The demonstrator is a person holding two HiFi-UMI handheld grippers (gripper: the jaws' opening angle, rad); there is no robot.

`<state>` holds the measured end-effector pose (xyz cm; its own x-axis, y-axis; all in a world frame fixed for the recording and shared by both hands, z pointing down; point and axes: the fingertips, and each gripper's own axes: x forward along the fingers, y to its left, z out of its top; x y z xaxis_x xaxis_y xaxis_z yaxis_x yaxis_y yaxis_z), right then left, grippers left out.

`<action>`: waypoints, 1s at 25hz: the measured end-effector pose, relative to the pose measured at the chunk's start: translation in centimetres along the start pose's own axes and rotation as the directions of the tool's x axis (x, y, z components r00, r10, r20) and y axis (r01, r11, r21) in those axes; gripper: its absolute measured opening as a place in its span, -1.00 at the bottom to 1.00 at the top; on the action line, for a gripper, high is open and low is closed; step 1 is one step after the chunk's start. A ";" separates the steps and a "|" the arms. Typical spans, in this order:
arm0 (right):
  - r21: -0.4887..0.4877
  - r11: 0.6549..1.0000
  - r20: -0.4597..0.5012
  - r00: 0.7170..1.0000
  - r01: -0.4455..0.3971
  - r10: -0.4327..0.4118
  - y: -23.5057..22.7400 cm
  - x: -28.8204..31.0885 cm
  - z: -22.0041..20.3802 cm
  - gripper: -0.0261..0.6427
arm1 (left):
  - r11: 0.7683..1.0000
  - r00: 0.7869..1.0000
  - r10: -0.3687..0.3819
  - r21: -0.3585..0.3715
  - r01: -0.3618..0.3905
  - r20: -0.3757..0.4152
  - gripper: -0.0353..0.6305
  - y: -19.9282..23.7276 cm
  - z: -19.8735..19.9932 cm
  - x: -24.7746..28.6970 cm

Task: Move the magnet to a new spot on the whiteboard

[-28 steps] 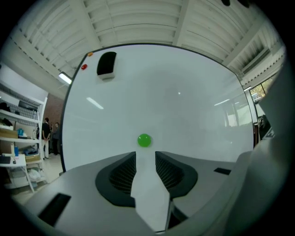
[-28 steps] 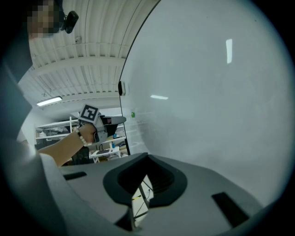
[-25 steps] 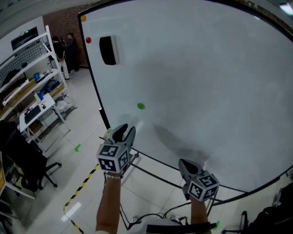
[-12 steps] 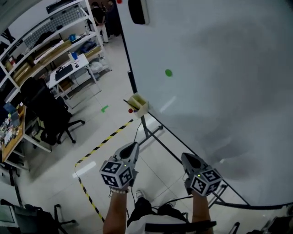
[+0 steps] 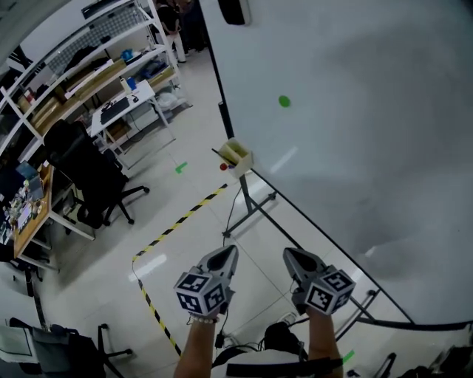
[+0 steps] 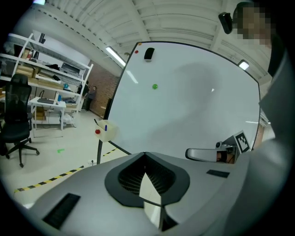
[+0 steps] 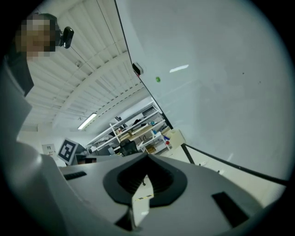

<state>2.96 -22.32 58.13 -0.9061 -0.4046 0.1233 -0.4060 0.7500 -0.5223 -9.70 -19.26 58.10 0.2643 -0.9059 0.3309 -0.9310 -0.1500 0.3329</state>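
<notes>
A small green magnet (image 5: 284, 101) sticks on the big whiteboard (image 5: 369, 125), well above and beyond both grippers; the left gripper view also shows this magnet (image 6: 155, 86). My left gripper (image 5: 226, 257) is held low over the floor in front of the board, jaws shut with nothing between them. Just to its right, my right gripper (image 5: 291, 257) is shut and empty too. Neither touches the board. In the left gripper view the jaw tips (image 6: 145, 154) meet, and the right gripper (image 6: 203, 153) shows beside them.
A black eraser (image 5: 235, 9) hangs high on the board. A small beige tray box (image 5: 236, 153) with a red ball (image 5: 223, 167) sits at the board's lower left corner, above the stand's legs (image 5: 251, 210). Shelves (image 5: 96, 66), a black chair (image 5: 81, 177) and yellow-black floor tape (image 5: 177, 221) lie left.
Both grippers have dropped down and back from the board. The left one, earlier near the board below the green magnet with its jaws apart, is now shut.
</notes>
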 end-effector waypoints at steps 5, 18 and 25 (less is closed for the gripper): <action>0.061 0.998 0.060 0.998 0.011 -0.015 5.2 -0.2 -2.4 -0.91 | 0.998 0.998 -0.063 0.019 0.063 -0.012 -0.89 1.1 -1.3 -5.0; 0.022 0.935 0.167 0.921 0.353 -0.351 19.4 -7.2 -7.9 -0.91 | 0.968 0.968 -0.240 0.057 0.244 -0.069 -0.89 0.8 -3.2 -19.5; -0.040 0.895 0.195 0.882 0.445 -0.430 24.1 -11.2 -8.3 -0.91 | 0.947 0.948 -0.309 0.070 0.314 -0.075 -0.89 -2.2 -4.6 -24.0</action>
<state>2.34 4.60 51.16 -0.6012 -0.7811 0.1688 -0.7712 0.5117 -0.3788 -12.86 4.66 53.53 0.5568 -0.7830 0.2772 -0.8162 -0.4538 0.3575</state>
